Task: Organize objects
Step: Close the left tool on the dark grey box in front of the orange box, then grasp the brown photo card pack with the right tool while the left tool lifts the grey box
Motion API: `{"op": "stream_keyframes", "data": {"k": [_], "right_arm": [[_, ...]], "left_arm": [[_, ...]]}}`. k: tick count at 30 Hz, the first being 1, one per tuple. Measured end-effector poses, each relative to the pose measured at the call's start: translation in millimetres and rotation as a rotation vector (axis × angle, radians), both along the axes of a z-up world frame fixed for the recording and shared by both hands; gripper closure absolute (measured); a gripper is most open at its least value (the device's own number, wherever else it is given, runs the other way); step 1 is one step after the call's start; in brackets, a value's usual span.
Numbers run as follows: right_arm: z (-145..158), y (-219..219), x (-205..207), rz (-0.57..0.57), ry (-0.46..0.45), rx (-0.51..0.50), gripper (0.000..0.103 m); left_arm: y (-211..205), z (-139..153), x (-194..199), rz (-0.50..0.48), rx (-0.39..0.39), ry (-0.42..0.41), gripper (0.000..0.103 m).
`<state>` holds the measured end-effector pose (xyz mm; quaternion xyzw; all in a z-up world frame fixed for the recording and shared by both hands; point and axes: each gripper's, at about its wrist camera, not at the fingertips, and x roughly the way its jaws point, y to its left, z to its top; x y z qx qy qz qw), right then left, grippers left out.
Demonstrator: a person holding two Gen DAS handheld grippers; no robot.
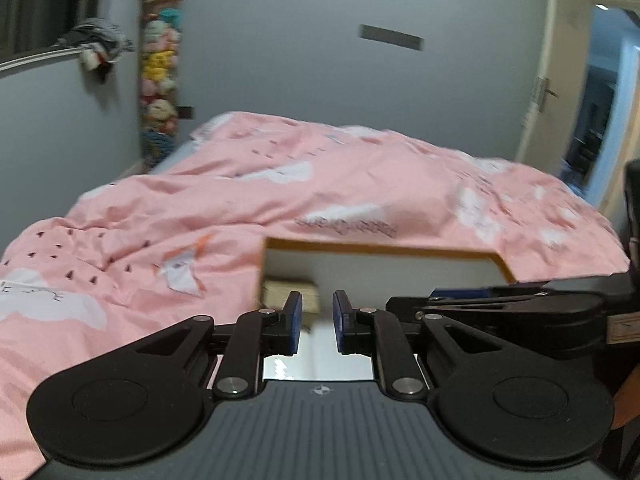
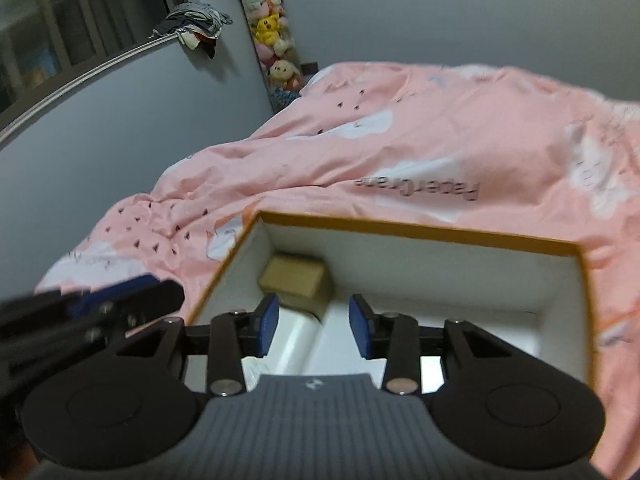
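An open box (image 2: 420, 234) with an orange rim and white inside lies on the pink bed. A small tan carton (image 2: 294, 276) sits in its far left corner, next to a white cylinder-like item (image 2: 298, 340) on the box floor. My right gripper (image 2: 313, 326) hangs over the box, jaws open and empty. My left gripper (image 1: 317, 320) is at the box's near edge (image 1: 380, 248), jaws a little apart and empty; the tan carton (image 1: 280, 290) shows just beyond its left finger. The right gripper (image 1: 520, 304) shows from the side in the left wrist view.
A rumpled pink duvet (image 2: 400, 140) with white clouds covers the bed. A tall column of plush toys (image 2: 270, 28) stands in the room's corner. Clothes (image 2: 192, 24) lie on a window ledge. A door (image 1: 560, 80) stands open at the right.
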<state>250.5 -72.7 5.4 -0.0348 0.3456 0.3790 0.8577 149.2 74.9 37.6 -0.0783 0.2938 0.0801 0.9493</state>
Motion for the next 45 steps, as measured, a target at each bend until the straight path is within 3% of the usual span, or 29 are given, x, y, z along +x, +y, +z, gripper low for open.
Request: {"op": "stream_keyframes", "data": {"k": [4,11,13,15,17,22,26,28,31,36,45], "right_arm": [[-2.2,-42.5,-26.0,-0.01,-0.013,-0.059,0.054],[-20.7,-104.2,-69.6,-0.04,0.077,-0.127,0.054],[-28.0,-116.8,-79.8,-0.04,0.125,-0.12,0.054],[-33.7,-124.0,-89.8,-0.044,0.149,-0.124,0.054],[-38.1,-124.2,-97.9,-0.03,0.15,-0.145,0.054],[-44.5,-111.2,-110.2,0.026,0.108,-0.2,0.059],[-51.4,-96.2,-108.3,0.064,0.077,-0.255,0.066],[-57.2,-85.4,-105.1,0.076,0.051,-0.294,0.072],[-66.2,-72.6,-99.6,0.086,0.016,-0.342,0.072],[-80.4,-65.7,-93.4,0.11,0.04,-0.382,0.072],[-90.2,-59.6,-89.1,0.147,0.064,-0.411,0.072]], "left_arm": [[-19.1,-3.6,-21.6,-0.096,-0.004,0.052,0.086],[-34.5,-21.8,-54.1,-0.177,-0.116,0.187,0.085],[-35.2,-27.0,-57.6,-0.174,-0.156,0.232,0.085],[-32.0,-32.7,-58.8,-0.145,-0.206,0.285,0.077],[-23.8,-40.2,-60.7,-0.111,-0.278,0.321,0.062],[4.7,-68.5,-58.9,0.008,-0.52,0.38,0.049],[17.2,-92.6,-52.7,0.097,-0.611,0.436,0.041],[20.7,-104.3,-50.4,0.13,-0.648,0.454,0.04],[25.5,-121.3,-46.3,0.148,-0.726,0.48,0.038],[30.9,-139.7,-41.2,0.173,-0.828,0.512,0.037],[30.1,-149.8,-38.8,0.171,-0.873,0.515,0.045]]}}
